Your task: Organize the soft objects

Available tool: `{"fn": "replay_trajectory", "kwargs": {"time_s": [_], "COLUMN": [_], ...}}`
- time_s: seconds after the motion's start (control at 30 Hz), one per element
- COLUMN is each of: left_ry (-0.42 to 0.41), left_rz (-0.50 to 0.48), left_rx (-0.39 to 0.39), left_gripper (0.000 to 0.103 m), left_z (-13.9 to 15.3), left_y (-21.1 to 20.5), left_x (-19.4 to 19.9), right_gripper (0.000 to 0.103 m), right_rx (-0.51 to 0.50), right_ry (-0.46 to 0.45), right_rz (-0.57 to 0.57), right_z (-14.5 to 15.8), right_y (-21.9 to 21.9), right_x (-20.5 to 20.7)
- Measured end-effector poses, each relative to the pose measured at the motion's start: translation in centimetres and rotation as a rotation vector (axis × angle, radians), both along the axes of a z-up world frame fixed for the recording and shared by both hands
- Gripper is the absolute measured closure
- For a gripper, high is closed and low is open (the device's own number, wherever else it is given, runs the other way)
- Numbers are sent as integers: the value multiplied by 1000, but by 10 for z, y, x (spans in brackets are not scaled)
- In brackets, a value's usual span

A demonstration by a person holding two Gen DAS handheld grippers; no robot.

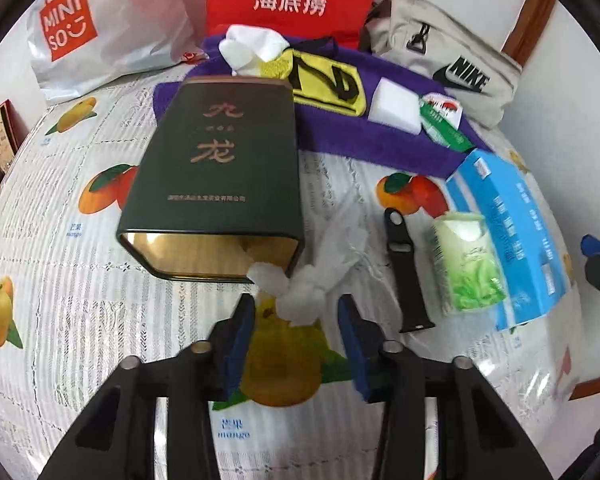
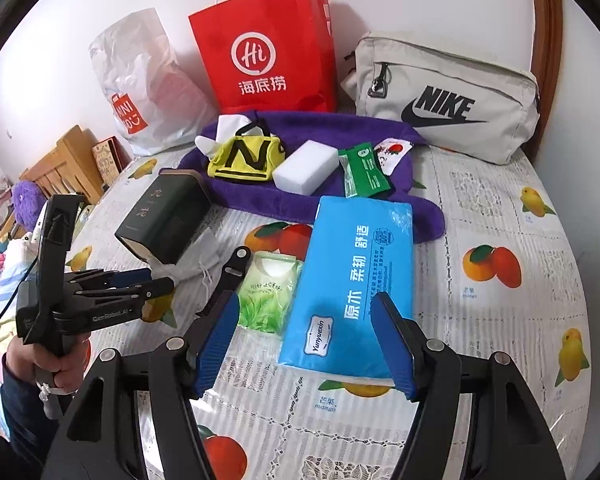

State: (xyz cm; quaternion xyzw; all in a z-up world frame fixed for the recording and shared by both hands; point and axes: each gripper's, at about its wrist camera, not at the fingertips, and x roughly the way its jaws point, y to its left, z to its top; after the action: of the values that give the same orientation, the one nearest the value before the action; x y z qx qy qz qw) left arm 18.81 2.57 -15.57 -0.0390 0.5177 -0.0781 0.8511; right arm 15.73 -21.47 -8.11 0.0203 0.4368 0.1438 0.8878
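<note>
The left tongs (image 1: 296, 322) gape wide just short of two cotton balls (image 1: 288, 286) at the mouth of the dark green tea tin (image 1: 216, 168), which lies on its side, likely to take them. The right tongs (image 2: 304, 336) hang wide and empty over the blue tissue pack (image 2: 352, 280). A black watch strap (image 1: 404, 268) and green tissue packet (image 1: 466, 264) crowd the worktop (image 2: 500, 320); farther back, a purple towel (image 2: 300, 196) carries a white sponge (image 2: 306, 168).

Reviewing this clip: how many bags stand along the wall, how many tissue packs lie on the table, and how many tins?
Bags: 3 — plastic bag, red paper bag, grey pouch
Tissue packs: 2 — blue pack, green pack
Tins: 1 — dark tin
Total: 6
</note>
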Motion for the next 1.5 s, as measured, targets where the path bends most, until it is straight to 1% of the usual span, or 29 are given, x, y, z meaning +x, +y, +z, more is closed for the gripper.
{"fn": "replay_trajectory", "kwargs": {"time_s": [0.07,0.13,0.17,0.2,0.27,0.4,0.47,0.53,0.6,0.63,0.67,0.73,0.83,0.9,0.93,1.0,1.17,1.27,1.3,1.33,1.47,1.5], "left_ry": [16,8,8,7,11,13,23,30,35,29,28,14,-6,-18,-16,-20,-29,-33,-36,-38,-43,-44], "left_rz": [4,7,5,7,-5,-19,-25,-21,-16,-13,-7,-17,-10,-23,-33,-49,-14,-2,-2,-3,-2,-2], "left_rx": [-12,-23,-29,-29,-20,-7,17,21,7,4,3,-11,12,9,5,7,11,1,-3,-9,-46,-54], "left_gripper": [73,74,76,80,84,85,85,85,82,79,71,64,65,83,85,85,85,85,85,85,85,85], "left_z": [-5,-4,-4,-5,-7,-4,-3,-3,-4,-4,-4,-4,-6,-6,-7,-6,-3,-1,-1,-1,-3,-4], "left_y": [-1,-1,-1,-2,-4,-1,2,7,12,12,13,12,8,5,5,5,24,37,39,42,51,52], "left_x": [4,6,7,8,9,-1,-12,-20,-24,-24,-24,-22,-18,-15,-15,-17,-31,-37,-39,-40,-44,-43], "right_gripper": [36,36,36,36,36,36,36,36,36,36,36,36,36,36,36,36,36,37,39,40,52,58], "right_rx": [7,-1,-4,-6,-7,-3,2,1,2,1,-2,-8,-11,-12,-11,-13,-36,-63,-85,-134,-263,-289], "right_ry": [14,14,15,18,23,28,29,26,25,26,27,29,30,35,35,37,44,50,43,25,-18,-11], "right_rz": [7,16,20,26,31,40,47,55,62,67,67,66,65,67,72,86,117,140,145,150,185,188], "right_z": [-3,-4,-5,-6,-7,-10,-11,-11,-11,-12,-12,-13,-13,-14,-14,-16,-27,-35,-38,-41,-52,-56], "right_y": [1,3,4,5,7,9,10,12,12,13,14,14,14,15,18,24,49,67,74,83,109,112], "right_x": [2,2,2,3,3,3,2,1,0,-1,-1,-3,-7,-9,-10,-12,-11,-10,-9,-9,-8,-6]}}
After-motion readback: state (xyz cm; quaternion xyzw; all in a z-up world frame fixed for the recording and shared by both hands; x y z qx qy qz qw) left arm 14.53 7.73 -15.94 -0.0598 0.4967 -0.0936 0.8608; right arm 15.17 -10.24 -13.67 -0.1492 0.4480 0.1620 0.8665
